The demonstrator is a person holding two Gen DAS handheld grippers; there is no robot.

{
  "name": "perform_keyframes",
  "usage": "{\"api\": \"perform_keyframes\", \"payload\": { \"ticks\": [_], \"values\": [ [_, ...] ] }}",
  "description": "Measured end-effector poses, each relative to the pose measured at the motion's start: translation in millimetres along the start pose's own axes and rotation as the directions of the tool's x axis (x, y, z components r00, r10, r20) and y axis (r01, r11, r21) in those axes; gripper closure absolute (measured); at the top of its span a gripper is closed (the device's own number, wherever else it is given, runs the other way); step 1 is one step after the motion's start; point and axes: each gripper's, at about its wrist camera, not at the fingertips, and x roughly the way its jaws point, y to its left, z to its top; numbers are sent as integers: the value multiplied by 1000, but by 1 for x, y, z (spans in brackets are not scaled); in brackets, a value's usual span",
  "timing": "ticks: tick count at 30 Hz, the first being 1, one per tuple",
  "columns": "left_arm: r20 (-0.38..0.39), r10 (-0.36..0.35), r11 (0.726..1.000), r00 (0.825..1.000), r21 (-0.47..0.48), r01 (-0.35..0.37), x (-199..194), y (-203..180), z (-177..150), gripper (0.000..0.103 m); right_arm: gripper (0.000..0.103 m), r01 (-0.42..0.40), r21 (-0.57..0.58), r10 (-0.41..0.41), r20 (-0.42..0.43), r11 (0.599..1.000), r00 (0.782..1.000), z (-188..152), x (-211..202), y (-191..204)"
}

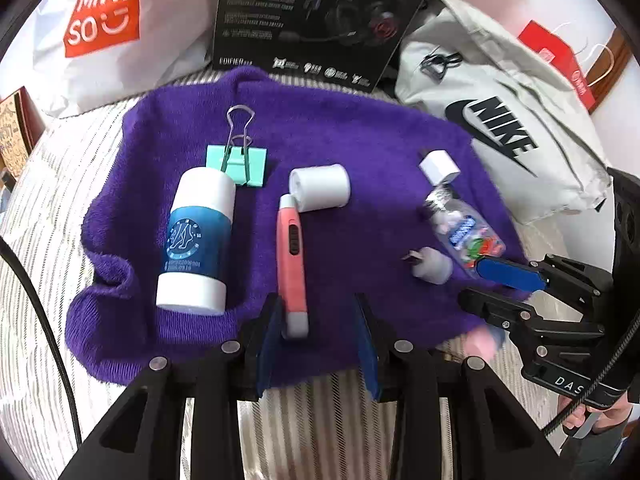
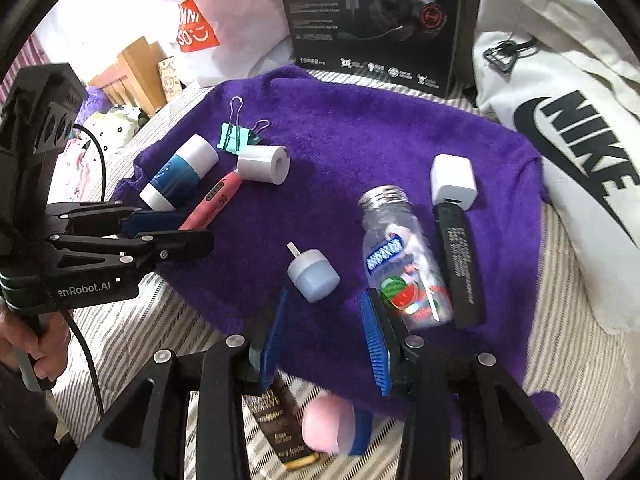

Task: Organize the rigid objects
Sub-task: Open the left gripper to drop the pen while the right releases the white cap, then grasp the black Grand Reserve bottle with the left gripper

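Several small items lie on a purple towel (image 1: 360,140). A pink pen-shaped device (image 1: 293,256) points toward me, and its near end sits between the fingers of my left gripper (image 1: 318,312). The gripper is open and the right pad is well off the device. Beside the device are a white-and-blue tube (image 1: 196,236), a mint binder clip (image 1: 238,164) and a white roll (image 1: 322,186). My right gripper (image 2: 325,320) is open over the towel. A pale blue cap (image 2: 314,274) lies just off its fingertips. A clear bottle (image 2: 404,264) without a cap lies to their right.
A white charger cube (image 2: 454,180) and a black stick (image 2: 458,264) lie beside the bottle. A pink object (image 2: 330,424) and a dark gold-lettered box (image 2: 280,428) lie on striped bedding below the towel. A Miniso bag (image 1: 104,20), headset box (image 1: 316,20) and Nike bag (image 1: 500,128) stand behind.
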Motion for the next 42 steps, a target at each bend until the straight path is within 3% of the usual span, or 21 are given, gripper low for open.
{"api": "perform_keyframes", "payload": {
  "ticks": [5,6,8,17,21,25,30,36,42],
  "values": [
    [19,1,1000,1000,19,-1,-19,-16,-12,68,65,28,15,-28,30,1000,999,-13,-24,-5],
    [27,8,1000,1000,23,-9,-22,-21,-15,65,65,34,22,-34,34,999,999,-16,-29,-6],
    [46,20,999,999,24,-21,-28,-30,-22,49,65,45,38,-47,52,998,998,-25,-43,-9],
    [33,13,999,999,30,-14,-29,-72,-43,49,55,79,157,-99,123,985,988,-75,-97,-30],
    [-2,89,996,996,4,-89,-12,-87,-48,49,55,79,191,-105,130,978,986,-98,-111,-37],
    [-26,85,996,996,-26,-86,6,-92,-49,49,55,62,211,-92,133,975,987,-114,-115,-42],
    [-50,140,990,989,-20,-141,23,-105,-46,50,55,63,205,-90,122,977,988,-132,-119,-46],
    [-51,240,970,969,59,-237,34,-125,-45,49,55,40,215,-66,114,976,991,-141,-116,-51],
    [-58,268,959,962,110,-261,19,-116,-64,48,55,31,219,-55,103,975,993,-145,-108,-53]
  ]
}}
